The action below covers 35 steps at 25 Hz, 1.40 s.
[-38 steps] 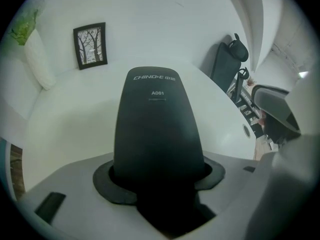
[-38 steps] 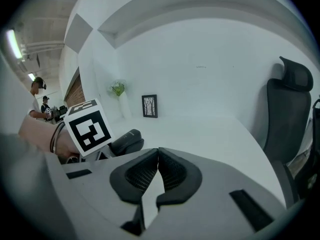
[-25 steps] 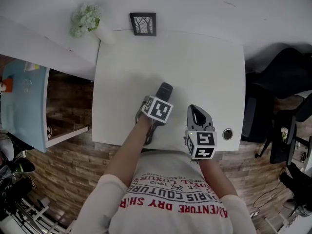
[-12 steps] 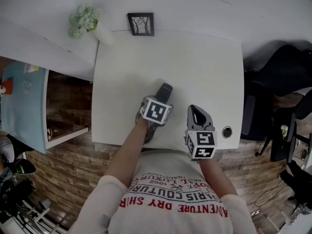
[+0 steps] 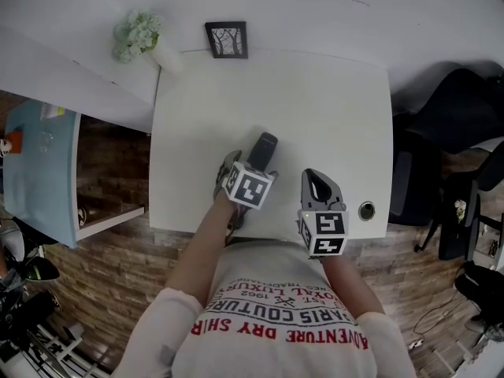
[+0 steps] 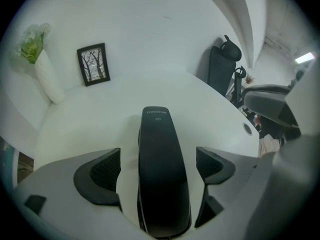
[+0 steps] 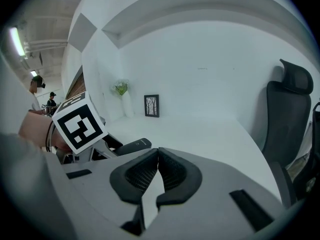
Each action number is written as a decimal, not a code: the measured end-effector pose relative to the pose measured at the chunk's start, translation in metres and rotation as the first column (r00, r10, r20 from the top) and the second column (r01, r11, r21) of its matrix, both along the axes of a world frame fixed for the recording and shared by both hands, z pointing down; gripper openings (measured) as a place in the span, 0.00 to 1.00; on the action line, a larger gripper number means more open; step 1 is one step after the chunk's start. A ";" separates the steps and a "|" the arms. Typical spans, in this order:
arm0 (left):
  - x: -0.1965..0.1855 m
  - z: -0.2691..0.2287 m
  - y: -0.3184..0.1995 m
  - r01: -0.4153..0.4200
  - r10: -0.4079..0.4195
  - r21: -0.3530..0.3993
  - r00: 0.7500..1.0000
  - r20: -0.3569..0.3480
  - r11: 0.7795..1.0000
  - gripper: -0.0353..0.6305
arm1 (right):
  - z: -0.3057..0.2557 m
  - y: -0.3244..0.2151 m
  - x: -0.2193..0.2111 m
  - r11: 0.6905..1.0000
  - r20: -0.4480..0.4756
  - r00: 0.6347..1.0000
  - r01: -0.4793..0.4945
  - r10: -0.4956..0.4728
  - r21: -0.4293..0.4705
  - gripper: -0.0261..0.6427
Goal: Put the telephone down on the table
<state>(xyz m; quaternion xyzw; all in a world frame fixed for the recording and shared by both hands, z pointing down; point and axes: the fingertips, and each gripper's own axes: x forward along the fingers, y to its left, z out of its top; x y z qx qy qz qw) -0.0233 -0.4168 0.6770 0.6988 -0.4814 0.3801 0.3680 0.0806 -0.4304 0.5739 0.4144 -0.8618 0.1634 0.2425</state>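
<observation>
The black telephone handset (image 6: 162, 169) lies on the white table (image 6: 200, 99), pointing away from me. My left gripper (image 6: 159, 171) straddles it with jaws opening; both pads stand clear of its sides, with a gap on each side. In the head view the telephone (image 5: 263, 149) pokes out past the left gripper (image 5: 246, 172) near the table's front middle. My right gripper (image 5: 320, 189) rests to its right, near the front edge, jaws shut and empty (image 7: 156, 176). The right gripper view shows the telephone (image 7: 132, 145) at its left.
A small framed picture (image 5: 226, 38) and a white vase of pale flowers (image 5: 142, 35) stand at the table's back edge. A round cable hole (image 5: 367, 210) sits at the front right. A black office chair (image 5: 453, 124) stands right of the table (image 5: 315, 101), a lower blue surface (image 5: 35, 164) left.
The left gripper has drawn back slightly toward me along the telephone, which stays lying on the table. The right gripper has not moved.
</observation>
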 end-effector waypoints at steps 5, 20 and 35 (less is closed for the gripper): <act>-0.007 -0.035 -0.002 0.086 -0.082 0.085 0.995 -0.048 0.993 0.73 | -0.006 0.003 0.003 1.000 0.015 1.000 -0.002 0.002 0.002 0.08; -0.004 -0.130 0.024 0.188 -0.163 0.308 0.981 -0.104 0.933 0.09 | -0.043 0.032 0.010 0.998 0.079 0.997 0.013 -0.018 0.056 0.08; 0.024 -0.285 0.077 0.195 -0.089 0.903 0.981 -0.174 0.383 0.09 | -0.137 0.076 0.020 0.953 0.174 0.981 0.035 -0.091 0.301 0.08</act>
